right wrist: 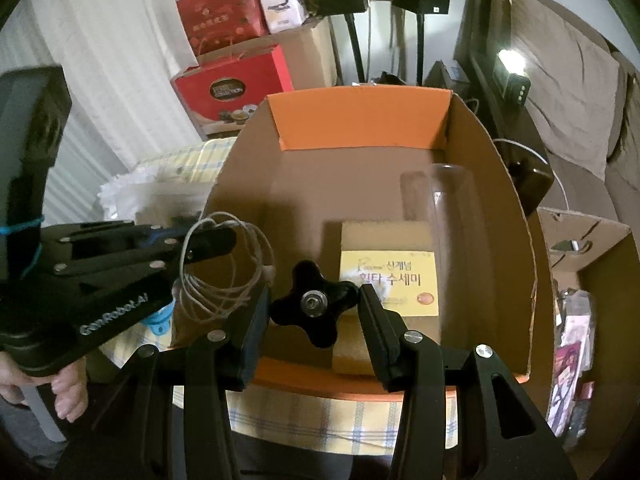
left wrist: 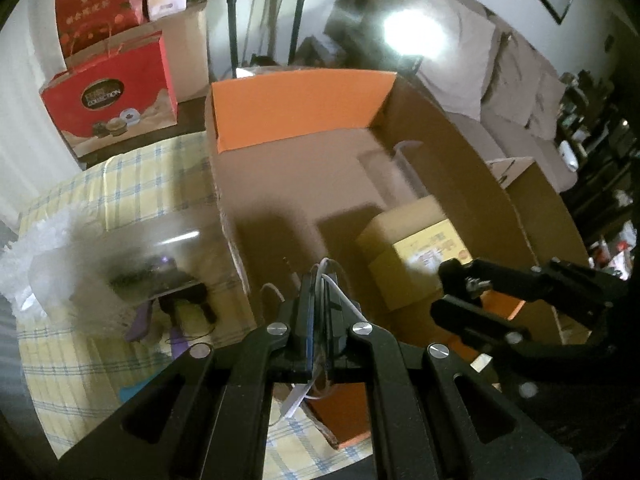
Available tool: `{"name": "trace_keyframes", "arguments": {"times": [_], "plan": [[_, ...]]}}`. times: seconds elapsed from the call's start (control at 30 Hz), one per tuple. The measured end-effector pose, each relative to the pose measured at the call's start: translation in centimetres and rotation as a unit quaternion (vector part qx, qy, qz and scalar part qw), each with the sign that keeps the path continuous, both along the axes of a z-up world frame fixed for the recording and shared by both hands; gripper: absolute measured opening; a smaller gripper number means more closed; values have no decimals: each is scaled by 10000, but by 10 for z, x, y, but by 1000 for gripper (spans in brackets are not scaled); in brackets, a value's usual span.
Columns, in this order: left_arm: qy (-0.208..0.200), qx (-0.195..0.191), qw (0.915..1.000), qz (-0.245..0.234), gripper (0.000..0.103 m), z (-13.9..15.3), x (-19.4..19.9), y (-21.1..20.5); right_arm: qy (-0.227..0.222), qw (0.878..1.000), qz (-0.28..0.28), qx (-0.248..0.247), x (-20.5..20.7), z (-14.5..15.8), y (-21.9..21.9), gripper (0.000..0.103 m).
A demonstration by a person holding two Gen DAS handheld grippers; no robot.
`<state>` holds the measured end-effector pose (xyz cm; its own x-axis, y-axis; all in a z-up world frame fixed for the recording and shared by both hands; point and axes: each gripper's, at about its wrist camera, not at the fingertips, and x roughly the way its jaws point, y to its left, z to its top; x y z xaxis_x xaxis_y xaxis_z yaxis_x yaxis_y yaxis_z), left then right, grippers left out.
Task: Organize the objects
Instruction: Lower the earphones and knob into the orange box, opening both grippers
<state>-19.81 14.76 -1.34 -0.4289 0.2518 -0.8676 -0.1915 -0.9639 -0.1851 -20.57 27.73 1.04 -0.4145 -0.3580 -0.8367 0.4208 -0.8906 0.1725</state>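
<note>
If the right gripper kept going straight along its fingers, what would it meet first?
The right gripper is open around a black star knob; beyond it lies the yellow-labelled sponge pack in the cardboard box, probably met first, though depth is unclear.

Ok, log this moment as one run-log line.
left gripper: shut on coiled cable | right gripper: open around black knob | cardboard box: holds yellow-labelled box, clear tube

The left claw's (right wrist: 208, 246) black body is showing "GenRobot.AI"; the red gift bag (right wrist: 236, 92) is reading "COLLECTION"; the yellow-labelled box (right wrist: 386, 280) is carrying Korean "신개념 수세미".
</note>
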Motion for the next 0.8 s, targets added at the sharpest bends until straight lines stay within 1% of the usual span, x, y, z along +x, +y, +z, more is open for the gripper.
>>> {"name": "trace_keyframes", "arguments": {"times": [0.1, 0.2, 0.3, 0.37, 0.4, 0.6, 0.63, 0.7, 0.77, 0.8], "plan": [[-74, -17, 10000, -18, 4, -7, 0, 1, -105, 9998, -29, -180, -2, -3, 4, 45], [-188, 128, 9997, 12, 4, -10, -2, -2, -252, 9991, 46, -329, -2, -8, 4, 45], [-244, 277, 9993, 77, 5, -10, -5, -4, -293, 9992, 107, -262, 0, -13, -1, 45], [-265, 402, 9988, 111, 11, -9, -7, -6, -333, 9990, 129, -253, 1, -16, -3, 45], [-275, 503, 9983, 101, 11, -7, -9, -6, -342, 9990, 130, -246, 1, -17, -4, 45], [-286, 690, 9972, -34, 11, 6, -22, 8, -350, 9989, 126, -278, 4, -17, -3, 45], [-296, 644, 9975, -46, 13, 8, -24, 10, -352, 9989, 131, -278, 4, -17, -4, 45], [-348, 546, 9979, -76, 21, 8, -26, 14, -355, 9989, 127, -267, 5, -17, -4, 45], [-338, 611, 9975, -105, 26, 9, -26, 15, -363, 9990, 109, -256, 4, -18, -4, 45], [-323, 582, 9977, -109, 28, 10, -25, 16, -364, 9990, 98, -253, 4, -18, -4, 45]]}}
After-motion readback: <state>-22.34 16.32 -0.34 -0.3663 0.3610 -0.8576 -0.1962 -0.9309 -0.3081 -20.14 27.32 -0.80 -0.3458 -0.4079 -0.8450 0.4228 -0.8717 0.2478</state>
